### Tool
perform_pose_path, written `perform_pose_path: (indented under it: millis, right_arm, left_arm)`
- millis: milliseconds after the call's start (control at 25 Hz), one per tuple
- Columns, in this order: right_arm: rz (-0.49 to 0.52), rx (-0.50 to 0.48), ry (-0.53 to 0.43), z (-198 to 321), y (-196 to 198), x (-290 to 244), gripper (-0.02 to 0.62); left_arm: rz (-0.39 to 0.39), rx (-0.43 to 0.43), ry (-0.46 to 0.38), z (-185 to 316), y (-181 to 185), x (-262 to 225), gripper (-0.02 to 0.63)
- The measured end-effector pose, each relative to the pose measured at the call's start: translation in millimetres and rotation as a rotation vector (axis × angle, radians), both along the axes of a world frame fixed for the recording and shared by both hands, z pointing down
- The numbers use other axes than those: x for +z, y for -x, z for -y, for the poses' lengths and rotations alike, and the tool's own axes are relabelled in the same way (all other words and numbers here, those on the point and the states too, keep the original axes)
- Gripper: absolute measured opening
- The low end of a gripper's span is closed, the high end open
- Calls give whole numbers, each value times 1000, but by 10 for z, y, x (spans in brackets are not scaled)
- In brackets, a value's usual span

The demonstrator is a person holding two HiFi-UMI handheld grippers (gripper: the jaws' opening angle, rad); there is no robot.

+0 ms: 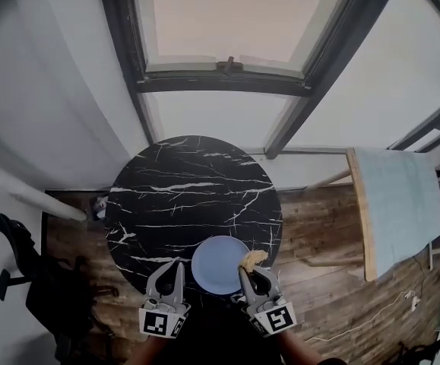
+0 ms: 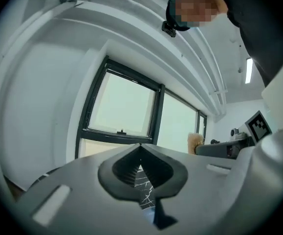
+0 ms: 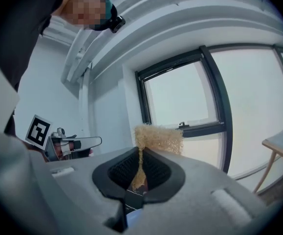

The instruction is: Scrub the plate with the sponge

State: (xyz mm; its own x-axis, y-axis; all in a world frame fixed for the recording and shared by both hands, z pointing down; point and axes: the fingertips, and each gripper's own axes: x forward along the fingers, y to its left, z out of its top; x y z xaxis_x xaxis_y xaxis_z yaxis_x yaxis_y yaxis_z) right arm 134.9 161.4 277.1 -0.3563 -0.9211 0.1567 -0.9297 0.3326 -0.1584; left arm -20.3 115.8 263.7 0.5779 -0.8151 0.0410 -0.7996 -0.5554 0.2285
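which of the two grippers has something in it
The right gripper: its jaws pinch the tan sponge. The left gripper is shut with nothing between its jaws.

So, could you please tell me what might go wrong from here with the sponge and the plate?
The blue plate lies loose close to the marble table's near edge, and the left gripper is shut on nothing, so scrubbing could push it off. The right gripper pinches only a thin strip of the sponge, most of which sticks out past the jaws, so it may slip out under pressure.
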Motion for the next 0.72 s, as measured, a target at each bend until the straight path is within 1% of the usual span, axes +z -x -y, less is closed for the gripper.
perform_pose_path:
  millis: [120, 240, 400, 520, 720]
  right_arm:
    - [-16, 24, -22, 30, -45, -55, 21]
    - [-28, 16, -46, 62, -45, -116, 21]
    - [-30, 6, -75, 136, -5, -165, 23]
    - [-29, 5, -71, 120, 0, -158, 23]
    - [-70, -5, -51, 85, -15, -91, 21]
  left_arm:
    - [6, -10, -1, 4, -12, -27, -9]
    - [-10, 6, 3, -8, -55, -56, -9]
    - [-2, 25, -7, 43, -101, -74, -9]
    - [0, 27, -14, 19, -121, -80, -9]
    - [-4, 19, -22, 2, -112, -96, -9]
